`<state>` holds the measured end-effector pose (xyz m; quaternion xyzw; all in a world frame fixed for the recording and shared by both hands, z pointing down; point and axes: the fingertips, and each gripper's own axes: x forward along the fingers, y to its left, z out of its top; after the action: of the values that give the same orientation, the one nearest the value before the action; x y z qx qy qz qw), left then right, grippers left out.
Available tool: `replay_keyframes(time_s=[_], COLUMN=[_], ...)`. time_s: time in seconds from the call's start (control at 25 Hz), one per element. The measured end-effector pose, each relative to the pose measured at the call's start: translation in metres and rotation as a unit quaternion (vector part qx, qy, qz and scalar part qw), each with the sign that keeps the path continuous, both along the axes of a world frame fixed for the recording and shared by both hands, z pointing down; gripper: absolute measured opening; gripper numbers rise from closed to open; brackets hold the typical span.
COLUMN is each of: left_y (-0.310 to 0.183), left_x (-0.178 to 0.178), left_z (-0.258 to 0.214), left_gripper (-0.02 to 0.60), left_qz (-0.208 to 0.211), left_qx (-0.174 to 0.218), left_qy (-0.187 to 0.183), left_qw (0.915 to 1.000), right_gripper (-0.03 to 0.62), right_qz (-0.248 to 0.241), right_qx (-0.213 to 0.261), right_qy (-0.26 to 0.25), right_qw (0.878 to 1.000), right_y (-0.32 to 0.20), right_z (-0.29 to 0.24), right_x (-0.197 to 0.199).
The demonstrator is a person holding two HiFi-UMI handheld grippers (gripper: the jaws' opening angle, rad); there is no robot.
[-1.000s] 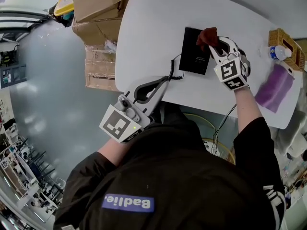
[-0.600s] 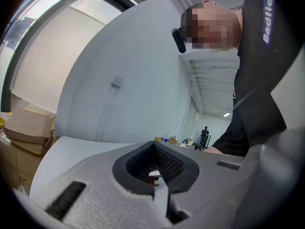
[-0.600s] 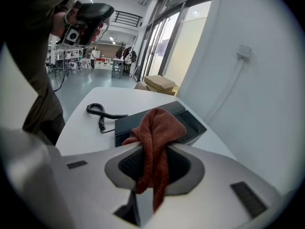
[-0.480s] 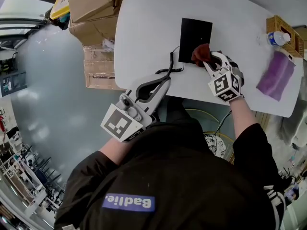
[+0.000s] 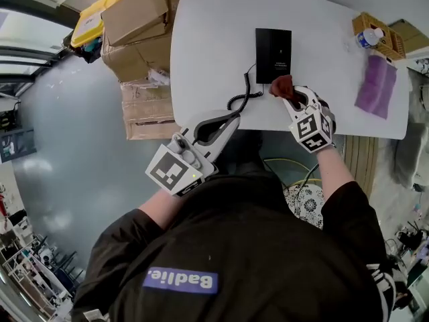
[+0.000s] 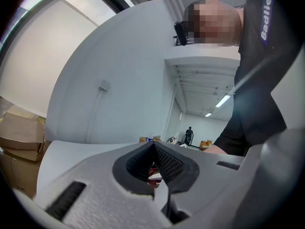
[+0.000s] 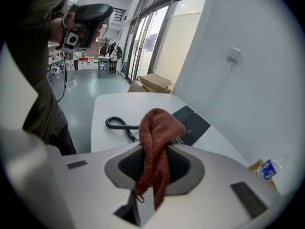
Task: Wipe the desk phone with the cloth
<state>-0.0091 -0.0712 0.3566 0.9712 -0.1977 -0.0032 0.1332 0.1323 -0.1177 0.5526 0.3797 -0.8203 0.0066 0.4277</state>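
I am clamping the red cloth (image 5: pixel 281 86) in my right gripper (image 5: pixel 288 98) at the near end of the desk phone (image 5: pixel 273 45), by the table's (image 5: pixel 201 52) near edge. My left gripper (image 5: pixel 230 117) is hanging closed and empty at that edge.

Black long-sleeved top (image 5: pixel 234 247), blue patch (image 5: pixel 179 281); left hand-held gripper (image 5: pixel 229 117), right hand-held gripper (image 5: pixel 289 94) white, square-marker cubes (image 5: pixel 175 172), black pads (image 6: pixel 169 163).

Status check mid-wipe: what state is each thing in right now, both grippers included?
Right gripper: shut on the cloth.
Cloth: bunched in the jaws, at the phone's near edge.
Left gripper: shut, empty.
Phone: flat on the table.
Cord: coiled, loose on the table.
Purple cloth: spread flat on the table.
Bottle: in the basket.
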Motion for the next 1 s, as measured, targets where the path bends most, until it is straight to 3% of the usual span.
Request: replay_keyframes(time_s=[0.12, 0.28, 0.52, 0.72, 1.0], left_y=[0.021, 0.047, 0.082, 0.094, 0.106], left_x=[-0.02, -0.047, -0.076, -0.083, -0.064], left_z=[-0.005, -0.014, -0.009, -0.018, -0.045], left_gripper=[0.009, 0.009, 0.009, 0.009, 0.009], left_qz=[0.031, 0.058, 0.082, 0.074, 0.061], left_qx=[0.005, 0.024, 0.003, 0.014, 0.029], left_qy=[-0.018, -0.013, -0.019, -0.02, -0.014], left_qw=[0.9993, 0.9979, 0.9964, 0.9969, 0.9976], right_gripper=[0.089, 0.089, 0.089, 0.089, 0.089], right_qz=[0.025, 0.057, 0.079, 0.068, 0.056], right_qx=[0.013, 0.023, 0.053, 0.085, 0.097], right_qy=[-0.023, -0.08, -0.181, -0.236, -0.302], right_qw=[0.999, 0.995, 0.979, 0.966, 0.946], right_y=[0.034, 0.082, 0.128, 0.145, 0.161], right_z=[-0.033, -0.076, -0.155, -0.208, -0.245], right_x=[-0.035, -0.087, -0.151, -0.167, -0.163])
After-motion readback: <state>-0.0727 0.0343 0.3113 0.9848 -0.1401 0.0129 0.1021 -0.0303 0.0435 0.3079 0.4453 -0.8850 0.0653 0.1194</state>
